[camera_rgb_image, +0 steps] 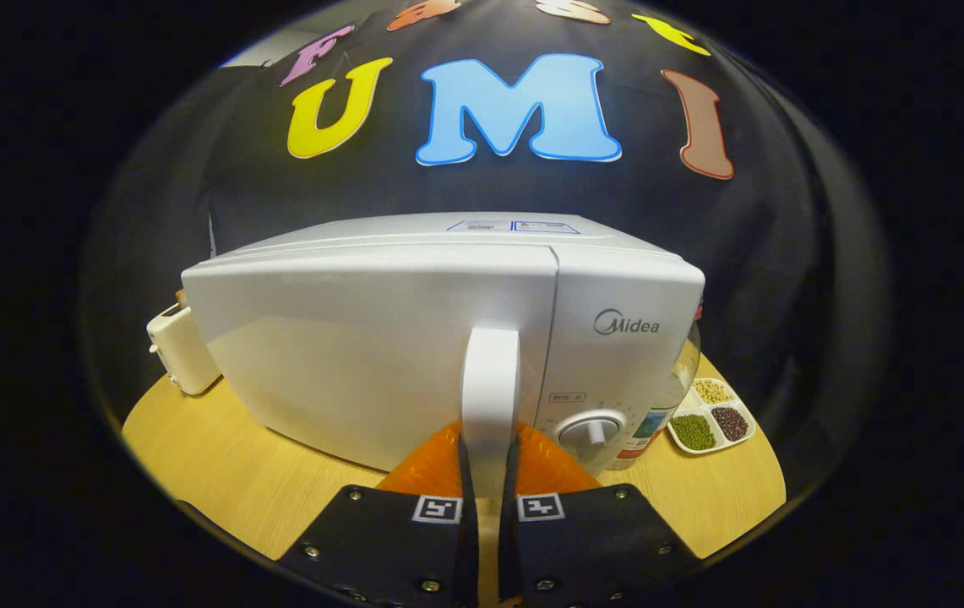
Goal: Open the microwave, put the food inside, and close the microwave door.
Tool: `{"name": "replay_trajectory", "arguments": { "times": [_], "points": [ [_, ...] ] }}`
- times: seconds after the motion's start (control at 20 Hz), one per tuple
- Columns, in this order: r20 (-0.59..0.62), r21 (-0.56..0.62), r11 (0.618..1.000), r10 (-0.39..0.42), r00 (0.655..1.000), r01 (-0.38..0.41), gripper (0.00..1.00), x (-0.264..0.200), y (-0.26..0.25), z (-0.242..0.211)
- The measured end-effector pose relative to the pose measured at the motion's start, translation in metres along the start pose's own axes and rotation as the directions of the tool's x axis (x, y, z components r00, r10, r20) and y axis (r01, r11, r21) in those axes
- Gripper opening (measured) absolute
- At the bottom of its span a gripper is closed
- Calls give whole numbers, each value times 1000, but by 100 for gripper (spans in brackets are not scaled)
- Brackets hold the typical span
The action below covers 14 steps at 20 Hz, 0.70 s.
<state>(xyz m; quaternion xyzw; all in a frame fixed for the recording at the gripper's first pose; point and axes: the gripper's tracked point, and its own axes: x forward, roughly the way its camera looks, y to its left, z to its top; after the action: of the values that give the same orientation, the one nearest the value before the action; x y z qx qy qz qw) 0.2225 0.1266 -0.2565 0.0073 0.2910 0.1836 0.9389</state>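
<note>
- A white microwave (448,338) with smooth, glossy, rounded casing stands on a round, pale wood-grain counter (220,464), directly ahead of the tool (488,473).
- Its door is shut, flush with the control panel; the box's long axis runs side to side across the tool's path, front face toward the tool.
- A white, upright handle (490,397), a slim bar with a rounded top, runs vertically at the door's right edge.
- The tool is clenched on this handle: its two fingers (465,473) press the bar's lower part from either side.
- A round white dial (591,432) sits on the panel just right of the handle.
- Beyond the tool to the left, a small white toaster (182,350) sits beside the microwave, near the counter's rim.
- To the right, a white divided dish (711,418) holds green, dark and pale beans; a clear jar (659,414) stands between it and the microwave.
- Bare counter lies open on both sides of the tool.
</note>
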Motion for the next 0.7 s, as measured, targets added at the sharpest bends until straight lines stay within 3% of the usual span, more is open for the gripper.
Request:
{"name": "replay_trajectory", "arguments": {
  "times": [0.25,0.7],
  "points": [
    [-30,-133,991,14,999,-18,10,-35,14,-19],
    [-150,-150,985,60,987,-83,10,-100,53,-53]
  ]
}}
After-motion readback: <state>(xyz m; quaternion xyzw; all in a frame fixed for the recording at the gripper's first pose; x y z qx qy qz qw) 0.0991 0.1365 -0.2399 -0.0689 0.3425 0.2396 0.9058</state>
